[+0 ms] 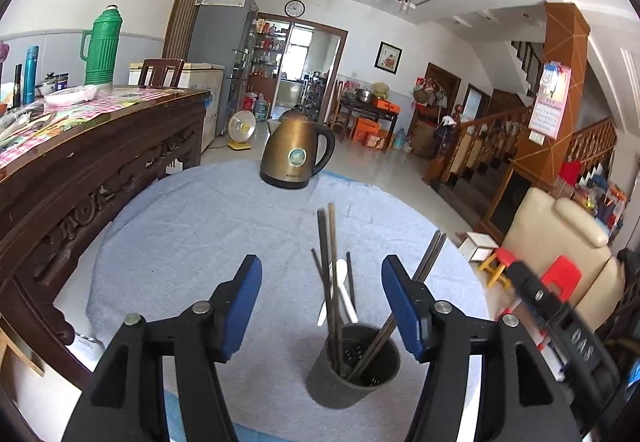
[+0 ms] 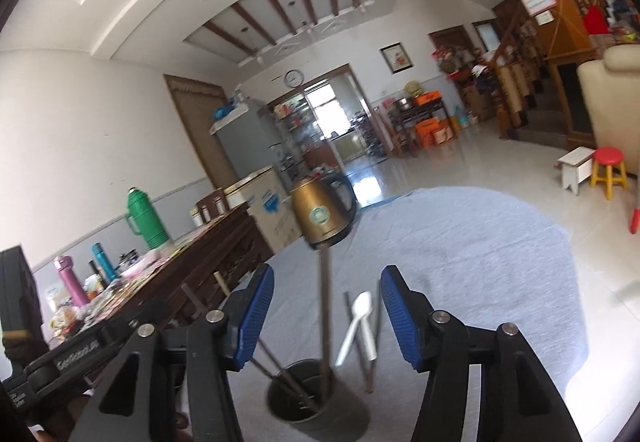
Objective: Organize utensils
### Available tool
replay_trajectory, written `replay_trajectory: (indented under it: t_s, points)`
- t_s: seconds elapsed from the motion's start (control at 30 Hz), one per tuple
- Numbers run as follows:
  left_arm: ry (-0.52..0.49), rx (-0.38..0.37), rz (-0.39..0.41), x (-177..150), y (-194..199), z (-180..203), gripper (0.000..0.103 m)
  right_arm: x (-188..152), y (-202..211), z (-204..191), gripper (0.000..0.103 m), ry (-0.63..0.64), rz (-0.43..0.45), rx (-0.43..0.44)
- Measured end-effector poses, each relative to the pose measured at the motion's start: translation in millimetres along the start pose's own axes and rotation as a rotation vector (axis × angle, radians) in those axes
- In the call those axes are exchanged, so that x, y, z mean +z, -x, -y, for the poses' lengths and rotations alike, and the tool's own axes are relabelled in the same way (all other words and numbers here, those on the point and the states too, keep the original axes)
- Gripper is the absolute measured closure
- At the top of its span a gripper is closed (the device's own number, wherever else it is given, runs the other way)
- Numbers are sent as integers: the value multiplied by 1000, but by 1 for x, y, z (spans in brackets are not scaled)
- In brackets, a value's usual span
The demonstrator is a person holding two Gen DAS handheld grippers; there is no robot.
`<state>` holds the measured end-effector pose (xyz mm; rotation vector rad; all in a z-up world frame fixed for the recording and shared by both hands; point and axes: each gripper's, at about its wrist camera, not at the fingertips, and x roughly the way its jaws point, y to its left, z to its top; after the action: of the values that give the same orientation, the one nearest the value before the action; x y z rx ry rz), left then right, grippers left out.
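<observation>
Dark metal cup (image 1: 354,366) sits near the front edge of the pale blue towel (image 1: 192,242) on the round table, and most of the chopsticks (image 1: 326,266) are already standing in it, leaning every which way. A white plastic spoon (image 1: 344,290) shows just behind the cup; from the right wrist view it looks like it's lying on the towel with a couple of loose sticks (image 2: 370,354) beside it, not in the cup, though the left view makes that harder to call. Both claws are spread apart with nothing between the blue pads: the left gripper (image 1: 320,306) hangs above the cup with the sticks poking up through its gap, and the right gripper (image 2: 326,318) frames the same cup (image 2: 316,402) from the other side. Handling-wise, my guess is the chopsticks are light, stiff and kinda slick, so they'll roll or pivot if you pinch them near a tip. I'd grab around the middle, across the stick, with the pads square on it. Spoon's probably featherweight and a bit bendy, so take the handle, not the bowl. The cup looks tippy with tall sticks leaning on its rim, so don't bump it. Gold kettle (image 1: 296,148) is well apart at the back, no issue there.
</observation>
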<state>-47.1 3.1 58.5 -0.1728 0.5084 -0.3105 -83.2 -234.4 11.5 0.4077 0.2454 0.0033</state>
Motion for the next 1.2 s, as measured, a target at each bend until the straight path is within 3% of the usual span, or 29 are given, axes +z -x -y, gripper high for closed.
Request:
replay_trajectory:
  t_s: [0.13, 0.27, 0.5, 0.77, 1.2]
  points:
    - [-18, 31, -60, -16, -2, 2, 34, -1, 3, 19, 43, -24, -22, -34]
    - [-35, 68, -192, -37, -10, 9, 34, -9, 7, 25, 43, -18, -77, -45]
    - [-118, 199, -299, -63, 0, 24, 33, -30, 27, 22, 43, 21, -191, -47]
    - [-151, 254, -328, -85, 25, 24, 33, -58, 52, 20, 43, 35, -294, -59]
    - [-245, 281, -211, -80, 62, 44, 29, -55, 70, -7, 40, 90, -263, -33]
